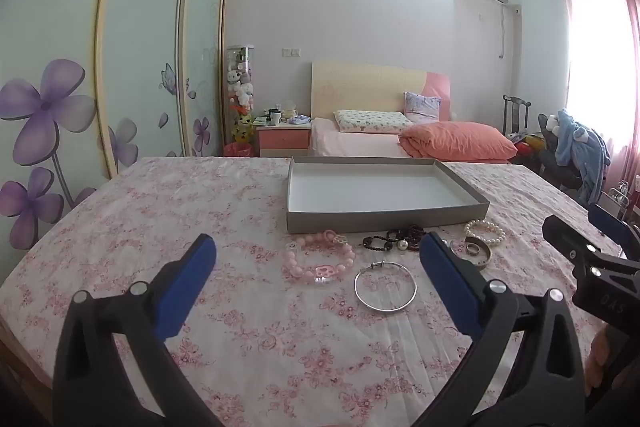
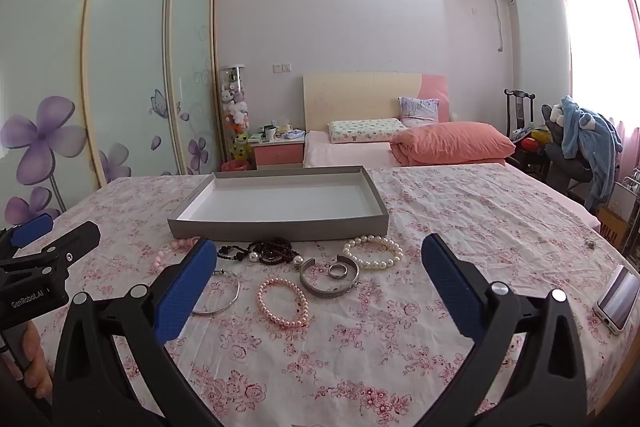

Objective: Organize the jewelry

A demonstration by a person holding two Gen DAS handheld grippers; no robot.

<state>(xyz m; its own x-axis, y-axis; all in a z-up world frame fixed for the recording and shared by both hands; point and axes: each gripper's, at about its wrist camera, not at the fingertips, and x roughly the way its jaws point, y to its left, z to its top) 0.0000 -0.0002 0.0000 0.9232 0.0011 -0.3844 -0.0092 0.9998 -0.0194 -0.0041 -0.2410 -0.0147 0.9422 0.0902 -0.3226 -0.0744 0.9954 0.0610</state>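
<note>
Step in hand: start of sorting, nothing picked yet. Tray (image 2: 280, 223) sits empty on the surface (image 2: 460, 227), at 12 o'clock from all the jewelry.

Left gripper (image 1: 318, 279): jaws wide apart, holding nothing, hovering short of the pink bead bracelet (image 1: 320, 259) and silver bangle (image 1: 385, 287).

Right gripper (image 2: 316, 281): likewise wide open and empty, above the pink pearl bracelet (image 2: 283, 301), cuff (image 2: 329, 281) with ring (image 2: 338, 270) inside it, white pearls (image 2: 374, 251), dark beads (image 2: 266, 251).

Judgement: next move calls for lowering onto a single piece, closing across its thin rim, then carrying it toward 12 o'clock into the tray. The bangle lies flat, so it may slip.
</note>
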